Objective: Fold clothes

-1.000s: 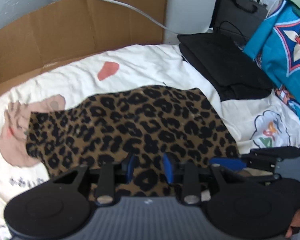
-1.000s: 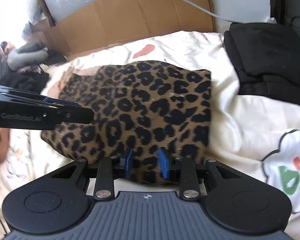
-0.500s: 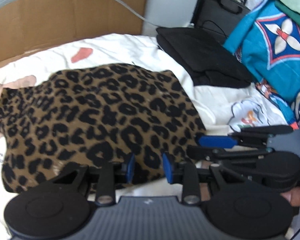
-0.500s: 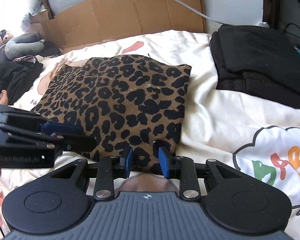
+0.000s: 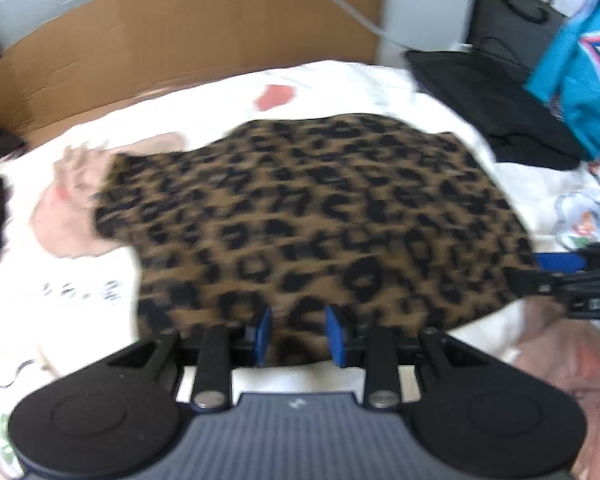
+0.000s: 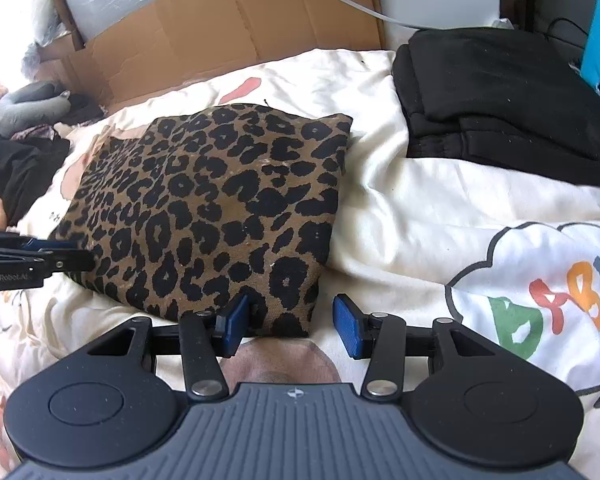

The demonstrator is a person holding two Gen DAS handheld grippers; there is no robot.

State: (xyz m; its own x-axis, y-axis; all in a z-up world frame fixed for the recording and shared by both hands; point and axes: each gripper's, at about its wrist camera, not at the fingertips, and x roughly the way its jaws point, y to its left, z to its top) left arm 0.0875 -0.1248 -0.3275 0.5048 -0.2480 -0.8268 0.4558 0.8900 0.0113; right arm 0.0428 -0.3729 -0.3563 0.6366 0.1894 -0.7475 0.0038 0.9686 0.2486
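Note:
A folded leopard-print garment (image 5: 320, 208) (image 6: 220, 208) lies flat on the white bed sheet (image 6: 400, 208). In the blurred left wrist view my left gripper (image 5: 298, 332) is at the garment's near edge, with its blue pads narrowly spaced and fabric pinched between them. My right gripper (image 6: 290, 318) stands open at the garment's near right corner; its left pad touches the fabric and its right pad is over bare sheet. In the left wrist view the right gripper (image 5: 540, 276) also shows at the garment's right edge. In the right wrist view the left gripper (image 6: 76, 260) shows at its left edge.
A stack of folded black clothes (image 6: 500, 92) sits on the bed to the right of the garment. A cardboard sheet (image 6: 240, 28) stands behind the bed with a grey cable over it. Turquoise fabric (image 5: 580, 60) hangs far right. Dark clothing (image 6: 16, 172) lies at the left.
My right gripper's jaws have spread apart and let go of the garment's near corner. The left wrist view has swung and blurred; the left jaw gap looks unchanged.

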